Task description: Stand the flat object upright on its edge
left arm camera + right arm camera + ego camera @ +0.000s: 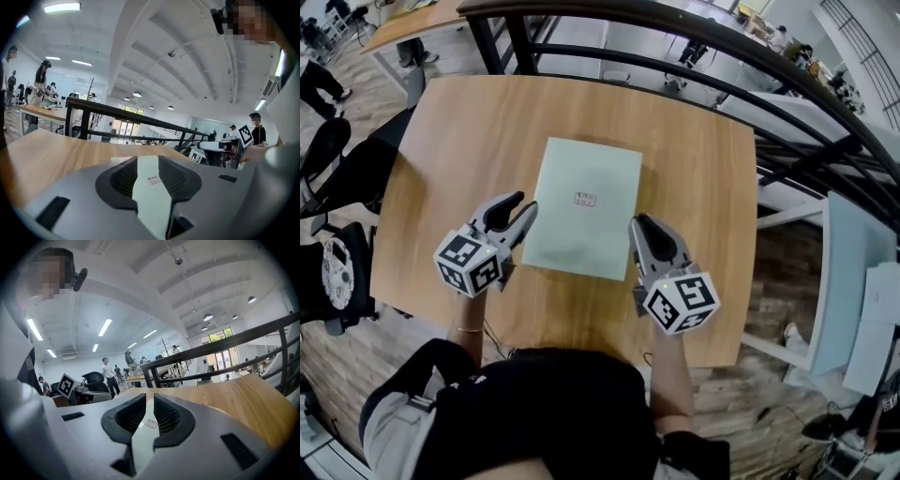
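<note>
Most of the pale green sheet (586, 208) is hidden from both gripper views: in your left gripper view only a strip of it (150, 192) shows through the gap between the fingers (123, 178), and in your right gripper view only a thinner sliver shows between that gripper's fingers (131, 416). From the head view the sheet lies flat near the middle of the wooden counter (469, 131), with its lower right corner covered by your right gripper (642, 223). Your left gripper (523, 204) sits just beside the sheet's lower left edge, and you cannot tell from any view whether either gripper's tips touch the sheet or the counter. The left fingers stand apart, pressing on nothing. The right fingers are together and grip nothing. A small white label (585, 198) sits near the sheet's centre. It carries a few lines of print, seen closer in the left gripper view (153, 180) and the right gripper view (150, 423), but the print is too small and soft to read. The marker cubes (469, 263) (682, 302) show only black-and-white square patterns, no words. The black railing (675, 37) behind the counter is cut off at the frame's edges.
</note>
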{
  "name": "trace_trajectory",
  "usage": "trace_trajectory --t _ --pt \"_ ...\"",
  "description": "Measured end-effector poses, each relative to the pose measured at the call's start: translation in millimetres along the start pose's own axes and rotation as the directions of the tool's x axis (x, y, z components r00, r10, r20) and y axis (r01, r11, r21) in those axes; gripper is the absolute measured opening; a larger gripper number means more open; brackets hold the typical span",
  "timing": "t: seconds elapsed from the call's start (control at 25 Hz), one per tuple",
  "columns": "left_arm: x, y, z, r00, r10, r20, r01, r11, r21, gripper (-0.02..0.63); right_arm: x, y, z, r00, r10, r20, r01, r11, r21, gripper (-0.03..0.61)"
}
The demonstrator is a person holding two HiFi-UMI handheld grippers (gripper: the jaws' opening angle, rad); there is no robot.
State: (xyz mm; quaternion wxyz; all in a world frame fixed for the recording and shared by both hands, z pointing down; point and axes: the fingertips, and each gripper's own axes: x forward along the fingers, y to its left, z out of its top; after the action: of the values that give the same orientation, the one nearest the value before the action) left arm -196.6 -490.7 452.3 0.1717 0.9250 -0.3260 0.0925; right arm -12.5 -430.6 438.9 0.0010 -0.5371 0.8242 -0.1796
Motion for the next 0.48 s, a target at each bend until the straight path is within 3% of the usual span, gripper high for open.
trace_trajectory --t 0.12,0.24,0.48 --pt "10.7 14.2 -3.9 1.0 0.005 -0.017 -0.005 1.0 -0.014 0.133 12.4 -10.5 -5.6 1.0 -0.011 -0.026 0.012 1.0 0.027 0.045" --pt "20.9 28.5 -8.3 0.999 0.009 -0.032 -0.01 1.0 -0.027 0.14 25.3 -19.9 -13.0 0.998 -0.018 -0.052 0.021 0.998 0.056 0.13" --pt "38.4 52.5 -22.2 0.996 0.014 -0.085 -0.018 0.999 -0.051 0.162 49.8 -40.3 -31.4 0.993 -0.041 -0.108 0.05 0.995 0.082 0.148"
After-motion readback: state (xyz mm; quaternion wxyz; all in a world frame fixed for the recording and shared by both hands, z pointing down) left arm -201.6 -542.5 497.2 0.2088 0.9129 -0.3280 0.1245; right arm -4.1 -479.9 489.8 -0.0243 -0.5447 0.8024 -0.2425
